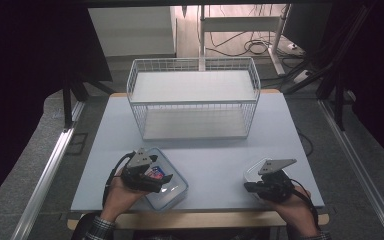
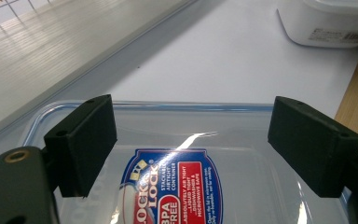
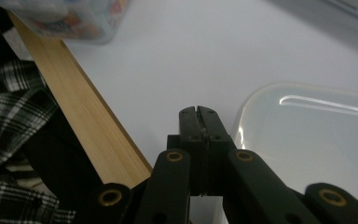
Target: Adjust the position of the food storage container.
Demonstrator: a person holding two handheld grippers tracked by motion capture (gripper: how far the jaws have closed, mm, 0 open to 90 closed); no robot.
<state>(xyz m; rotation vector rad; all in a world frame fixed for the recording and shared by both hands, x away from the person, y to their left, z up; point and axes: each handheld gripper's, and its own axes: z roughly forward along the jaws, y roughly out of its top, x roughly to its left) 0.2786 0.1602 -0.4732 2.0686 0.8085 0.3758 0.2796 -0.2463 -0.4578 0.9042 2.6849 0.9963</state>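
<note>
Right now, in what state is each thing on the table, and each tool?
Left tool: open, jaws standing over the container's lid.
Right tool: shut, nothing between its jaws.
Blue-rimmed container: lid on, lying flat.
White container: lid on, beside the right tool.
Wire shelf rack: upright, both shelves bare.

Lab: dark curtains (image 1: 30,75), floor cables (image 1: 250,47), rig table (image 1: 220,160)

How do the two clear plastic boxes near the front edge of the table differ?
The blue-rimmed clear container, by the left gripper, carries a red and blue label; the frosted clear container, by the right gripper, has a plain lid. The left gripper's jaws stand open above the blue-rimmed one; the right gripper's are shut beside the frosted one. Both are lidded, with rounded corners, and sit on the white table.
</note>
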